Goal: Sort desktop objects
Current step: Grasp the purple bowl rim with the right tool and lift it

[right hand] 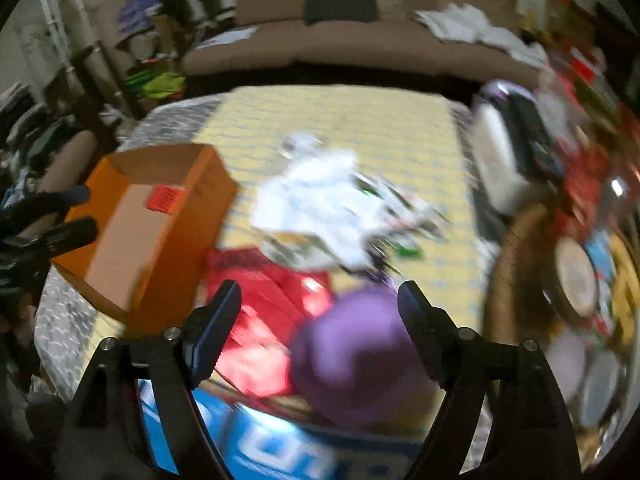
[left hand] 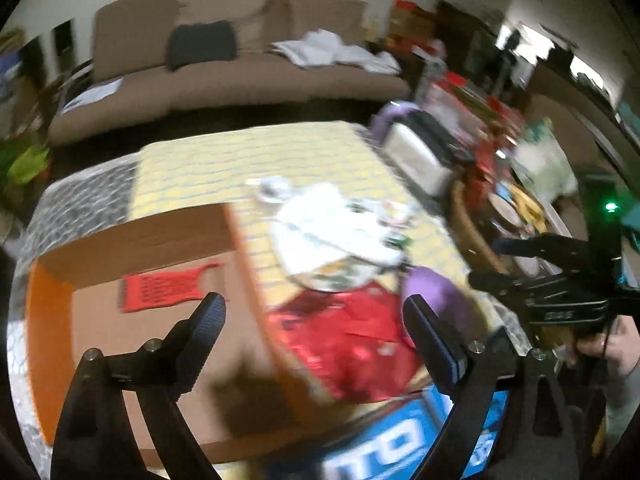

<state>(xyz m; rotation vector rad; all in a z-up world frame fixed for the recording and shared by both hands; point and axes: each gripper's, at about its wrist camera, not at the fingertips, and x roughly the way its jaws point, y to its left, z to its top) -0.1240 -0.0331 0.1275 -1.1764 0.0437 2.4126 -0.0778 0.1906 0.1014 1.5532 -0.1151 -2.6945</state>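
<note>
1. A brown sofa stands along the far wall, beyond the tabletop.
2. A dark cushion leans against its backrest, near the middle.
3. White cloth lies crumpled on the seat toward the right end (too blurred to tell what kind).
4. Bright green items sit low on cluttered shelving at the left.
5. Red boxes are stacked beside the sofa's right end.

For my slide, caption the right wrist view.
Open right gripper above purple ball, red packet, beside orange box.
</note>
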